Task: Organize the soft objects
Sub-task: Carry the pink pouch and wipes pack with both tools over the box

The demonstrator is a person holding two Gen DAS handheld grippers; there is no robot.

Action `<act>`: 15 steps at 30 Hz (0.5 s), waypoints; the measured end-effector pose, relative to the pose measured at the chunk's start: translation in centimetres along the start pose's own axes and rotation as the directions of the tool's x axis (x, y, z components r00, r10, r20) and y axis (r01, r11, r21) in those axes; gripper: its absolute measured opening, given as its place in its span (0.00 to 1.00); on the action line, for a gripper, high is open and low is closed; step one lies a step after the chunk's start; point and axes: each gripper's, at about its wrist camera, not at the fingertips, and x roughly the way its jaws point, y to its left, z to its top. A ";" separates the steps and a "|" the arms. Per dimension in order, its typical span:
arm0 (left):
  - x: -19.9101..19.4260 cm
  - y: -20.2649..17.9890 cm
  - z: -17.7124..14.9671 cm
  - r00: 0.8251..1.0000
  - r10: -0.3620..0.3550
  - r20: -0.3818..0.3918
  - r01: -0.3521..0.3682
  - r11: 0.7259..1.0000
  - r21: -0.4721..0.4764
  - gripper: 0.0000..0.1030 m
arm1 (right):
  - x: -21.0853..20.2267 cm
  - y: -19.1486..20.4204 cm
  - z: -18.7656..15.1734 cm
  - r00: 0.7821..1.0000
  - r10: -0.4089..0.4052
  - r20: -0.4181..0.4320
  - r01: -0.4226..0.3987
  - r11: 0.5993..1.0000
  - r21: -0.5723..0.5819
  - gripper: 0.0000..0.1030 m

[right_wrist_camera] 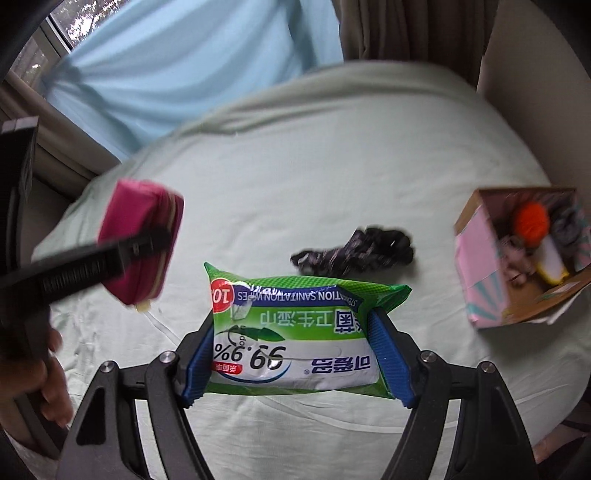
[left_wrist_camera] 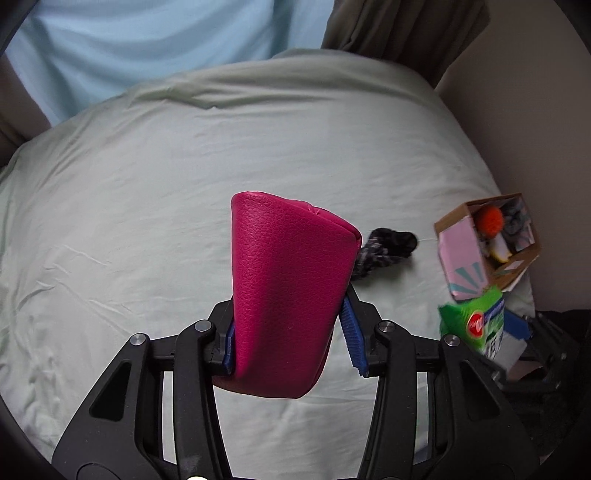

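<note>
My left gripper [left_wrist_camera: 291,343] is shut on a magenta leather pouch [left_wrist_camera: 288,291] and holds it above the bed; the pouch also shows in the right wrist view [right_wrist_camera: 142,240]. My right gripper [right_wrist_camera: 295,354] is shut on a green pack of sanitary wipes [right_wrist_camera: 295,332], seen at the right in the left wrist view [left_wrist_camera: 476,325]. A dark patterned scrunchie [right_wrist_camera: 354,251] lies on the sheet beyond the wipes. An open cardboard box [right_wrist_camera: 476,258] with pink sides stands at the right and holds an orange pompom [right_wrist_camera: 530,219] and other soft things.
A pale green bed sheet [left_wrist_camera: 184,184] covers the whole surface. A light blue curtain [right_wrist_camera: 184,62] and a brown curtain [right_wrist_camera: 406,29] hang behind the bed. A beige wall [left_wrist_camera: 535,110] is at the right. A window [right_wrist_camera: 55,33] is at the far left.
</note>
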 end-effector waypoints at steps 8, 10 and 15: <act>-5.4 -6.5 -0.6 0.998 -0.020 0.052 0.021 1.000 -0.022 0.41 | -8.0 -4.1 2.4 0.996 0.004 0.088 -0.004 1.000 -0.002 0.71; -6.3 -8.9 -0.3 0.997 -0.025 0.072 0.026 0.999 -0.023 0.41 | -9.4 -5.6 3.0 0.995 0.004 0.100 -0.003 1.000 -0.009 0.71; -7.8 -15.2 0.5 0.993 -0.050 0.111 0.053 0.998 -0.031 0.41 | -12.9 -10.6 4.7 0.992 0.006 0.125 -0.002 0.999 -0.034 0.71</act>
